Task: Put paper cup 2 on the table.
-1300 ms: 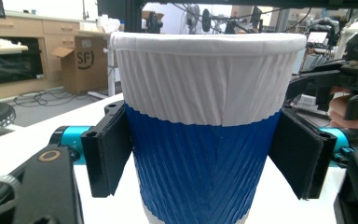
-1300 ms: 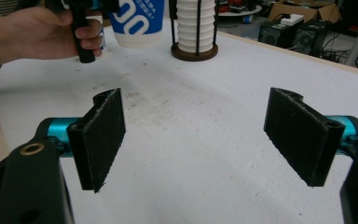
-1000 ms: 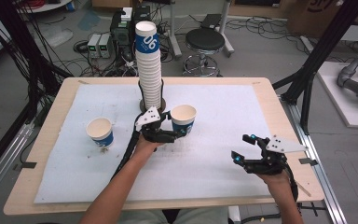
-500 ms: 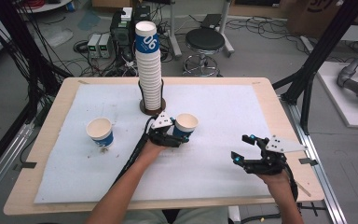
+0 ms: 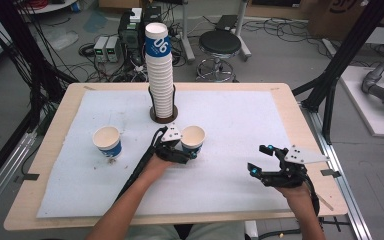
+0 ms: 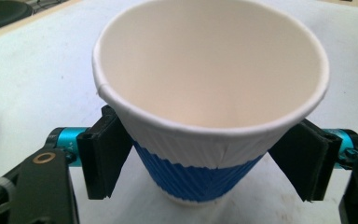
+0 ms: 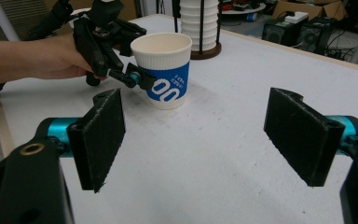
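Two cups out on bench. Left gripper (image 5: 184, 150) just opening around second cup (image 5: 193, 139), pads barely clear. Right gripper (image 5: 265, 161) wide open, empty. Stack (image 5: 160, 75) still tall.

In the left gripper view, the blue-and-white ribbed paper cup (image 6: 200, 154) hides the table behind it, and its foot runs close to the bottom edge — whether the black pads (image 6: 103, 156) touch its wall cannot be told. In the high view, the tall stack of white paper cups (image 5: 160, 75) covers most of its dark round base (image 5: 163, 116); print on the stack's top cup is too blurred to read surely.
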`<state>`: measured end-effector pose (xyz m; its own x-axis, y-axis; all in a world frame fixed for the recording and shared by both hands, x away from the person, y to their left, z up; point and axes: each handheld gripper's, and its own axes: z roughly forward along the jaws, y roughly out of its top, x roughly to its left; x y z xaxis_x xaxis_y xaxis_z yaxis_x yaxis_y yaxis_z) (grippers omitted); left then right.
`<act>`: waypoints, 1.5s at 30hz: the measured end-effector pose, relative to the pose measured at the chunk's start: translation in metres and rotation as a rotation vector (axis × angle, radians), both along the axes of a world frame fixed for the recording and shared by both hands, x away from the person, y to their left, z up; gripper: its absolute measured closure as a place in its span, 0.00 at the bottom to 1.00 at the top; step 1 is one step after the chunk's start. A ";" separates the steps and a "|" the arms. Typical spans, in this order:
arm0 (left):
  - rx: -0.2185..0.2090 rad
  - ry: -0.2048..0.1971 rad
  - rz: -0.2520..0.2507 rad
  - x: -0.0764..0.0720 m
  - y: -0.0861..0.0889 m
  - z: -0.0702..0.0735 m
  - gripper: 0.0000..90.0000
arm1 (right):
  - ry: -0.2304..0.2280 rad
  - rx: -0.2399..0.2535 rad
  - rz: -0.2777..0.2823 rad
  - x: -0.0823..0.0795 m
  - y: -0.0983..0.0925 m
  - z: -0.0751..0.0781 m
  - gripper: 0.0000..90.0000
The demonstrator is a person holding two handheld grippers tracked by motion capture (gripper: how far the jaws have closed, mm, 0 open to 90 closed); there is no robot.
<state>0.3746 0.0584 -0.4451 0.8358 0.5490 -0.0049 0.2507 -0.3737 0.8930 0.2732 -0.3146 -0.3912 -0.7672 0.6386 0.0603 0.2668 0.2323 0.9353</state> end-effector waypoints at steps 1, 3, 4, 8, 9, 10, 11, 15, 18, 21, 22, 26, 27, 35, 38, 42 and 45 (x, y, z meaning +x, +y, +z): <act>-0.001 0.000 -0.003 -0.001 0.001 0.000 0.27 | 0.000 0.001 0.001 0.000 0.000 0.000 0.23; -0.013 0.004 -0.004 -0.002 0.002 -0.001 0.26 | 0.003 0.002 0.000 0.000 0.000 0.000 0.23; -0.020 0.009 -0.012 -0.002 0.003 -0.002 0.26 | 0.004 0.002 0.001 0.000 0.001 0.000 0.23; -0.054 0.038 -0.014 -0.004 0.007 -0.006 0.21 | 0.008 -0.004 0.003 0.001 0.001 -0.001 0.23; -0.062 0.040 -0.011 -0.005 0.009 -0.005 0.19 | 0.009 -0.003 0.005 0.002 0.001 -0.002 0.23; -0.073 0.042 -0.008 -0.006 0.011 -0.005 0.19 | 0.014 -0.006 0.004 0.002 0.001 -0.002 0.23; -0.084 0.045 -0.007 -0.007 0.013 -0.004 0.19 | 0.017 -0.007 0.004 0.002 0.002 -0.002 0.23; -0.107 0.033 -0.013 -0.015 0.024 0.001 0.19 | 0.010 -0.006 0.007 0.002 0.002 -0.002 0.23; -0.142 0.018 -0.006 -0.021 0.036 0.007 0.19 | 0.005 -0.004 -0.001 0.001 0.002 -0.001 0.23; -0.194 -0.016 -0.004 -0.029 0.051 0.014 0.20 | -0.006 0.002 -0.014 0.001 0.002 -0.001 0.23; -0.214 -0.031 0.003 -0.032 0.055 0.016 0.21 | -0.012 -0.001 -0.020 0.001 0.002 -0.002 0.23; -0.280 -0.060 0.014 -0.043 0.074 0.027 0.21 | -0.016 -0.015 -0.053 0.001 0.002 -0.003 0.23; -0.289 -0.071 0.018 -0.046 0.079 0.029 0.21 | -0.016 -0.018 -0.060 0.001 0.001 -0.003 0.23; -0.360 -0.126 0.078 -0.057 0.113 0.047 0.21 | -0.021 -0.027 -0.096 0.003 -0.004 -0.004 0.23; -0.364 -0.144 0.094 -0.061 0.123 0.051 0.21 | -0.027 -0.032 -0.106 0.003 -0.006 -0.004 0.23; -0.369 -0.163 0.118 -0.065 0.134 0.052 0.21 | -0.025 -0.032 -0.111 0.002 -0.007 -0.004 0.23; -0.374 -0.173 0.128 -0.068 0.141 0.052 0.21 | -0.025 -0.033 -0.112 0.001 -0.007 -0.004 0.23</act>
<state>0.3065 0.1995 -0.3931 0.7669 0.6355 -0.0893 0.1086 0.0086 0.9940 0.2739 -0.3218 -0.3953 -0.6917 0.7220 0.0194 0.2696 0.2332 0.9343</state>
